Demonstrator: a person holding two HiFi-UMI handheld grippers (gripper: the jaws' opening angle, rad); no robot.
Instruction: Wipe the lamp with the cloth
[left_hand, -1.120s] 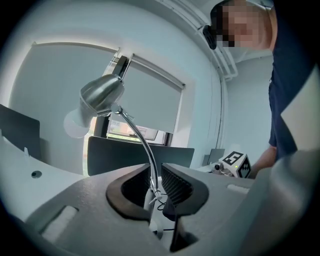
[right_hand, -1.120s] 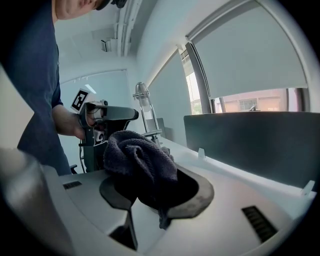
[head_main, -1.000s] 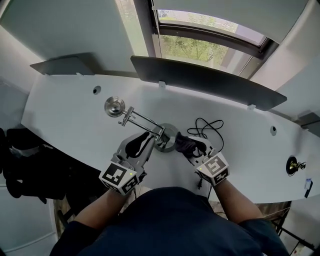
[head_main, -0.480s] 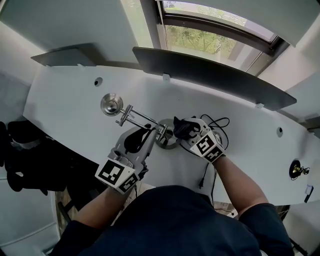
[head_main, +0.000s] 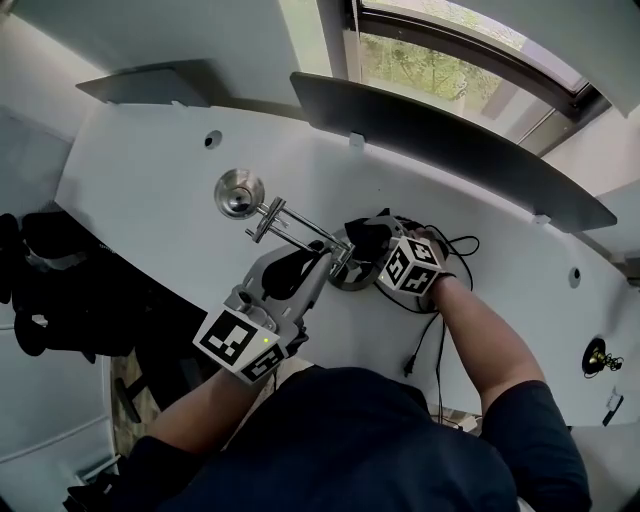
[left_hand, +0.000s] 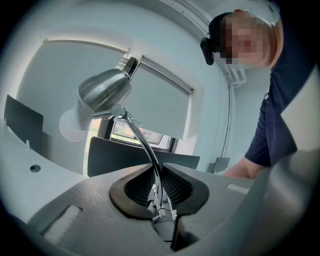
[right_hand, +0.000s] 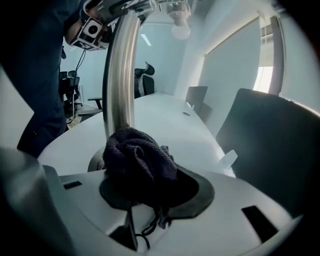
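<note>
The lamp stood mid-way along the white desk. The left gripper was shut tight on its thin arm. The right gripper pinched the dark cloth against the shiny post. Slow rubs up and down looked best. The cord lay close by, and the desk's left side had lots of room.

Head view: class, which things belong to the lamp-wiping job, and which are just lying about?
Job: lamp; cloth; left gripper, clamping the lamp's arm; right gripper, holding the cloth.
Lying about: black cable; dark divider panel.
</note>
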